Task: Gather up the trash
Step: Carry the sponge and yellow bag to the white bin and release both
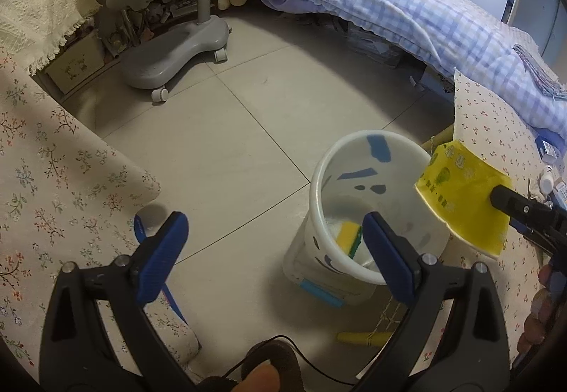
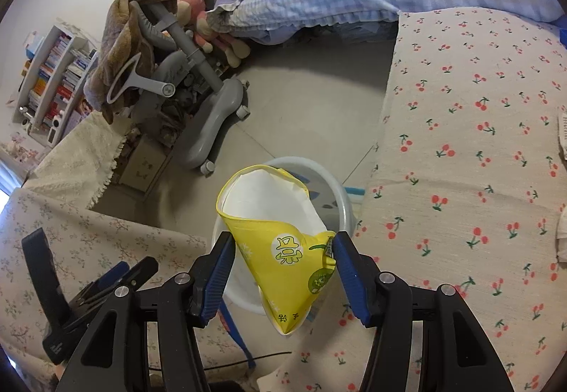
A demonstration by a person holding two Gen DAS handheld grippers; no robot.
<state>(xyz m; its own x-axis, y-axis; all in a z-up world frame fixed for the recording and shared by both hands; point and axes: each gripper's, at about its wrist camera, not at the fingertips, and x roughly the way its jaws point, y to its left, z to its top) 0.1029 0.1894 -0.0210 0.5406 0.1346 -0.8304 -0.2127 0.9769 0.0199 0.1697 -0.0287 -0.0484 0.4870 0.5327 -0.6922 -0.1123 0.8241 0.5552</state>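
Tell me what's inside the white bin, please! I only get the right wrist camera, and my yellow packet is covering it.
Observer: The left wrist view looks down into the white bin. A yellow-and-green sponge lies at the bottom.
Operator: Is my other gripper holding anything?
Observer: No, the left gripper is open, with nothing between its fingers.
Operator: Is my packet over the bin?
Observer: Seen from the left, the yellow packet in the right gripper seems to hang at the bin's right rim, not over the middle.
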